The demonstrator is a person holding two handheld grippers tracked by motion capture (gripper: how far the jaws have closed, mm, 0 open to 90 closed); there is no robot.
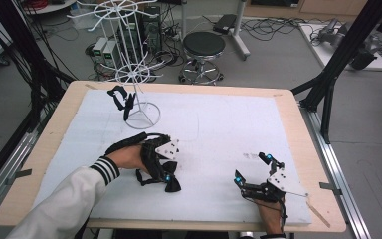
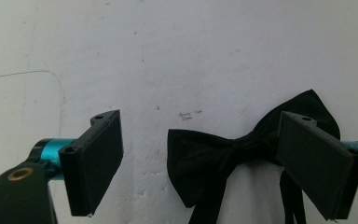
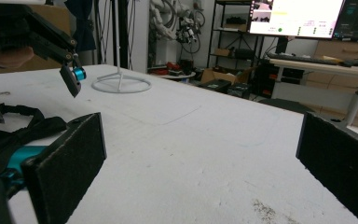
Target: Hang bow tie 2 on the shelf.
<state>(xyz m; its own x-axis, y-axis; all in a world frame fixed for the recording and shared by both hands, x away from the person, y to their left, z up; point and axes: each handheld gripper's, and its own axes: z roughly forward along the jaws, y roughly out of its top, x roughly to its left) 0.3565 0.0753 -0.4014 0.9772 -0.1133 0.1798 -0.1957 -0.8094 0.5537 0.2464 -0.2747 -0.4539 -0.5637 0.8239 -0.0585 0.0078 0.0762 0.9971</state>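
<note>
High view: my left gripper point(image 1: 166, 172) hangs over the black bow tie point(image 1: 171, 184) on the white mat point(image 1: 219, 129); my right gripper point(image 1: 253, 169) rests apart, jaws wide. A white wire stand point(image 1: 129, 64) rises behind.

Left gripper view: jaws apart, bracketing the bow tie point(image 2: 223, 154), pads not pressing. Step: pickup. Next, I judge: descend, close on the knot.

Right gripper view: jaws apart, nothing between.

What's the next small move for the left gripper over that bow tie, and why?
Probably lower a touch and close on the knot. The left gripper has its fingers open astride the black bow tie, which lies flat on the white mat; no pad presses it yet, and the knot sits nearer the other finger. The right gripper rests open, apart.
</note>
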